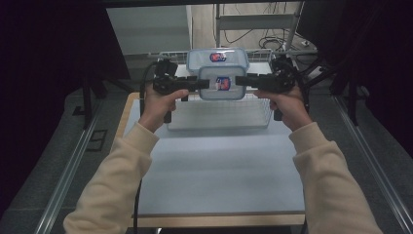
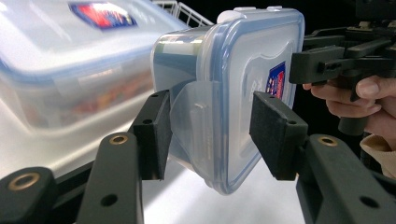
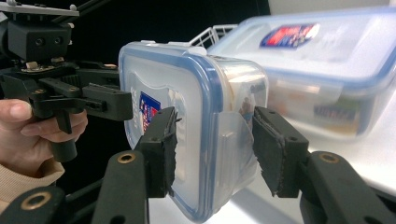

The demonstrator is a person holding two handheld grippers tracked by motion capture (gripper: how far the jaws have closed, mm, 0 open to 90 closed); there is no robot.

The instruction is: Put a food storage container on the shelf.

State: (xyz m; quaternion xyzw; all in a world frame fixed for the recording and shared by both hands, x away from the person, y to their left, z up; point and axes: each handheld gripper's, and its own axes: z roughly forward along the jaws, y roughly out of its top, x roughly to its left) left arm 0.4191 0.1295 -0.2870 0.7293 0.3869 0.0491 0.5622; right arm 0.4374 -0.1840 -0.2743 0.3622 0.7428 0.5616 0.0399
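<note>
A small clear box with a blue-rimmed lid and a red-and-blue label (image 1: 222, 83) hangs on its side above the wire basket (image 1: 219, 116). My left gripper (image 1: 204, 84) is shut on its left end and my right gripper (image 1: 239, 81) on its right end. In the left gripper view the pads (image 2: 153, 135) clamp the box (image 2: 224, 93) across its lid edge and side clip, with the other gripper (image 2: 322, 65) at the far end. The right gripper view has my right gripper (image 3: 212, 149) pinching the box (image 3: 187, 107) the same way, opposite the left gripper (image 3: 98, 100).
A larger lidded box with the same label (image 1: 217, 58) stands at the back of the white wire basket. The basket sits at the far end of the pale blue table (image 1: 219, 170). Dark curtains and metal rails flank the table.
</note>
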